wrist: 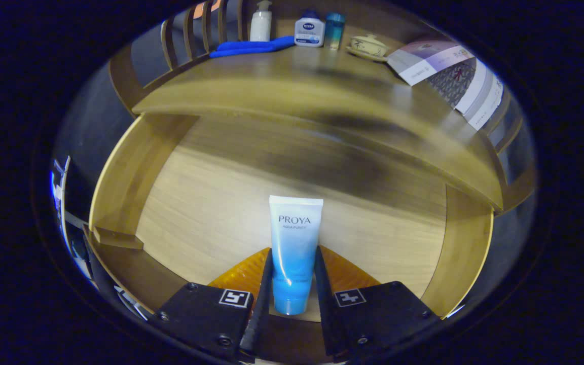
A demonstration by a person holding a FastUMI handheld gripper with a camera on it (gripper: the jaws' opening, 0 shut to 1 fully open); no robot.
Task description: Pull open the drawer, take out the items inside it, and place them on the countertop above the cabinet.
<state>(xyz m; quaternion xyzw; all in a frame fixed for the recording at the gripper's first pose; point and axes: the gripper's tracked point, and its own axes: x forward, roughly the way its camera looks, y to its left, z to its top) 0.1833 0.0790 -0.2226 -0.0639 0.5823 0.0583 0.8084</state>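
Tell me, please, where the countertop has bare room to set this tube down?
The gripper is shut on the tube over the open drawer. The countertop is bare along its front and middle. Its back is crowded: blue cloth, pump bottle, two small bottles, lidded cup, papers.

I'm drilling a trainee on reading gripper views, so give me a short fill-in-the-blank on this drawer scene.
1. The gripper has its two fingers closed on the white and blue ____.
2. The tube is held over the floor of the open ____.
3. On the countertop, a folded cloth of ____ colour lies beside the pump bottle.

Missing words: tube; drawer; blue
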